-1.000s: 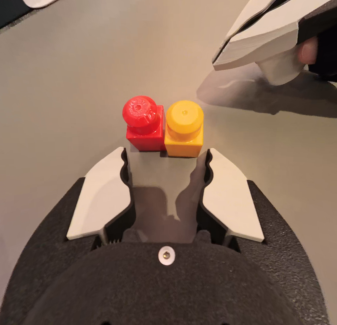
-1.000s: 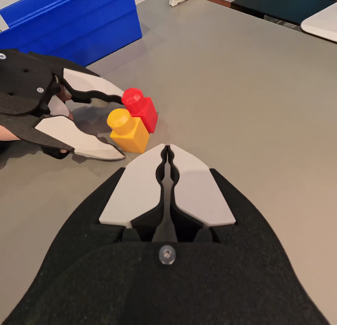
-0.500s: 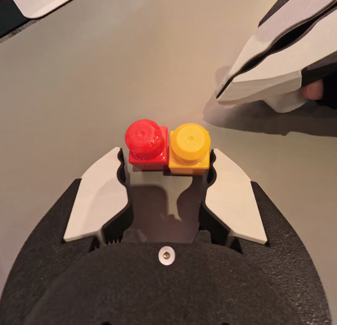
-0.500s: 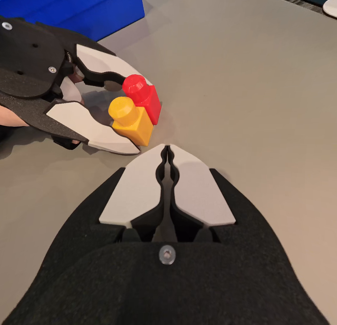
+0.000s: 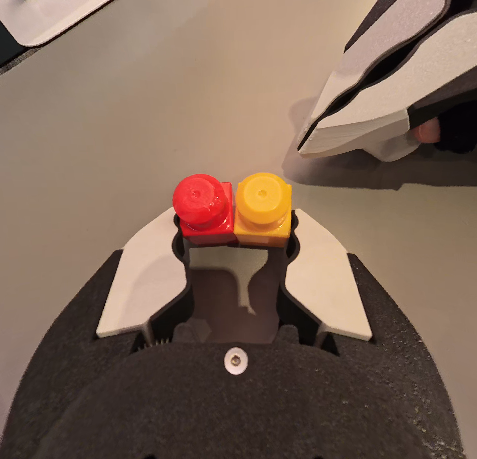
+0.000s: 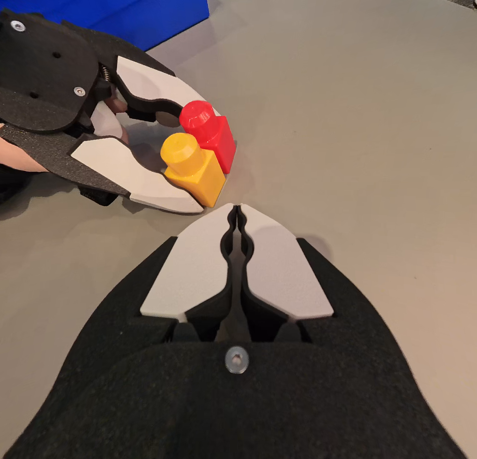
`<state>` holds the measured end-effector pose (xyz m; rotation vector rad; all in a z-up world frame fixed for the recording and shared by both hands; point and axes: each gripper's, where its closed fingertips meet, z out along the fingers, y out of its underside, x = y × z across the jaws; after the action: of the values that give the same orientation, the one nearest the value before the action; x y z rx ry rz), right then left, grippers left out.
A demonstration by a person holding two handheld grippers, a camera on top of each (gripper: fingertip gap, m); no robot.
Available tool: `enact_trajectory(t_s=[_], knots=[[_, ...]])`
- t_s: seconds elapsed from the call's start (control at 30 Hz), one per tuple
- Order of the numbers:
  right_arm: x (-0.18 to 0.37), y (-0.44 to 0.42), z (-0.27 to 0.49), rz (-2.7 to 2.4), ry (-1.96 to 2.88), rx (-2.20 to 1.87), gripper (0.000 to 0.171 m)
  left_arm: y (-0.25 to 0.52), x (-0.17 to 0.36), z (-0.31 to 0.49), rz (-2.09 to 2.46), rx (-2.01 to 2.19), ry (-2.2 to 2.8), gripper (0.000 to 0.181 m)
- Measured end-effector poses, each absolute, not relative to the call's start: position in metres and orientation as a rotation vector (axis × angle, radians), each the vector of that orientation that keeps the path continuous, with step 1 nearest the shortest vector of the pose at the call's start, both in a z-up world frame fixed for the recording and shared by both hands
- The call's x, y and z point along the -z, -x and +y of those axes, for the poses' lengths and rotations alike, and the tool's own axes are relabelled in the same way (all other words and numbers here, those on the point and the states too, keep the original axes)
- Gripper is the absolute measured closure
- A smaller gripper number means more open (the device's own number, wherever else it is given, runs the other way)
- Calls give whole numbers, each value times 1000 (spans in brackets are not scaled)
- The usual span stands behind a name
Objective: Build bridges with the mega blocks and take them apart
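Two blocks side by side between the left gripper's fingers on a grey table.

The table (image 6: 361, 111) fills both views, with a blue box (image 6: 124, 5) at its far edge in the right wrist view and a pale flat tray (image 5: 51, 10) at the corner in the left wrist view. The left gripper (image 5: 235, 227) is spread wide, its fingertips flanking the pair of blocks; whether they press the blocks cannot be told. The right gripper (image 6: 237, 208) has its fingers drawn together with nothing between them, its tips near the yellow block. The red block (image 5: 206, 214) and yellow block (image 5: 263, 212) stand upright on the table, touching each other.
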<state>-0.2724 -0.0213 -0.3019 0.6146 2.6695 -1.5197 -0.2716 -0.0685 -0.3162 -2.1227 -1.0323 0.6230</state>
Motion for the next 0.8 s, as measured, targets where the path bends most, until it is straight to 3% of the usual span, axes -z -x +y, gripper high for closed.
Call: enact_trajectory(t_s=[0.6,0.8], knots=[[298,259,-29,2632,-548,1529,171,230,317,-49,-762,-487,2210,101],[297,261,-27,2615,-568,1533,171,233,323,-50,-824,-451,2229,76]])
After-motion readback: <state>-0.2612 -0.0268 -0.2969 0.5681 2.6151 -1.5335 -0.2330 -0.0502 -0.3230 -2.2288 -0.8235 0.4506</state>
